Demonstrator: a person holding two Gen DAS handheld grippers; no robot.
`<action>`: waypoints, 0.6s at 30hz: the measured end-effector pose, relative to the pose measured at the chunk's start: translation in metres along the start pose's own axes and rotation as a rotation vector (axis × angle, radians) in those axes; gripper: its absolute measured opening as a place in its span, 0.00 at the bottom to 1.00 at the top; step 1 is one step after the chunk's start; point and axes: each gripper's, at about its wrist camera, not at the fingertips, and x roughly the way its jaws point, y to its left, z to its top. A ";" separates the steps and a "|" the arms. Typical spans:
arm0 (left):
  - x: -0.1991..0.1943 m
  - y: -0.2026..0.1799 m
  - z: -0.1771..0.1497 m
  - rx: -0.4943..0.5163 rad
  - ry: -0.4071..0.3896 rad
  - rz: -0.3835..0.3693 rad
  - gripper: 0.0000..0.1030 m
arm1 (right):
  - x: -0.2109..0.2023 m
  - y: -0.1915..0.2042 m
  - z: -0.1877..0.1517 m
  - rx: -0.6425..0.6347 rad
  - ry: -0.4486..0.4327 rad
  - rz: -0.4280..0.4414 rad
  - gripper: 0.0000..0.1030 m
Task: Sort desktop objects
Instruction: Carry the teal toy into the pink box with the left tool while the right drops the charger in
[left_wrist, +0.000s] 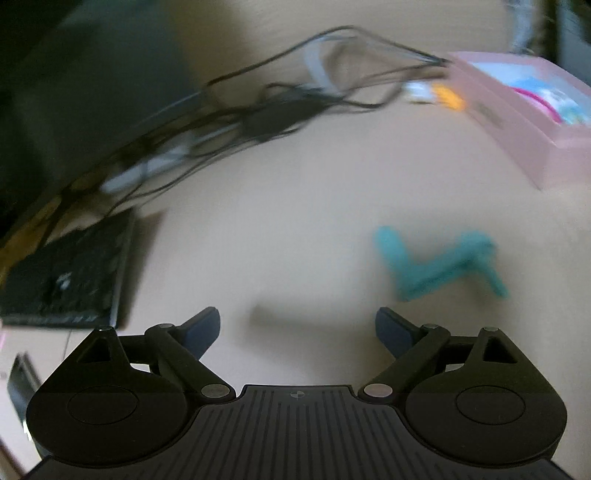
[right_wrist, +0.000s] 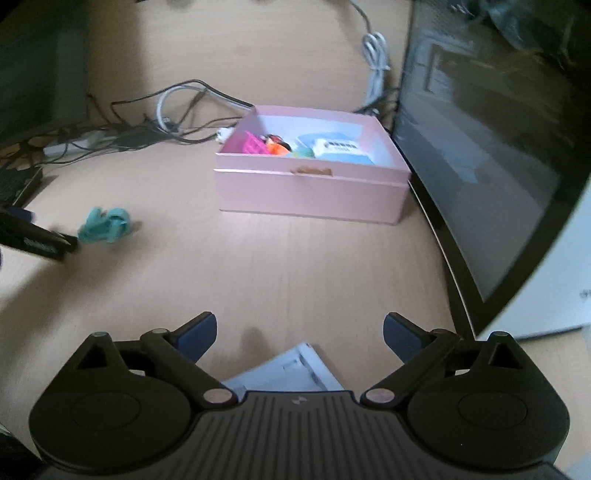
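The left gripper (left_wrist: 297, 328) stands wide apart with nothing between its blue pads, above bare wooden desk (left_wrist: 295, 206). A teal clip (left_wrist: 439, 264) lies on the desk at about one o'clock from it, blurred. The right gripper (right_wrist: 299, 334) also gapes wide and empty; the pink box (right_wrist: 314, 192), holding small colourful items, sits at twelve o'clock, beside a dark monitor (right_wrist: 498, 177)

The clip (right_wrist: 105, 225) lies on the worktop (right_wrist: 295, 266), left of the box (right_wrist: 310, 195). Cables (right_wrist: 147, 125) lie behind it. A monitor (right_wrist: 491, 177) stands right of the box.
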 end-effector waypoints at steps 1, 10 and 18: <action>-0.004 0.008 0.001 -0.034 -0.010 -0.038 0.92 | 0.000 0.000 -0.001 0.006 0.004 -0.004 0.94; -0.016 -0.028 0.017 -0.214 0.017 -0.330 0.97 | -0.001 0.001 -0.004 0.008 0.010 -0.022 0.95; 0.013 -0.043 0.038 -0.234 0.044 -0.240 0.76 | -0.005 -0.006 -0.013 -0.039 0.032 -0.029 0.96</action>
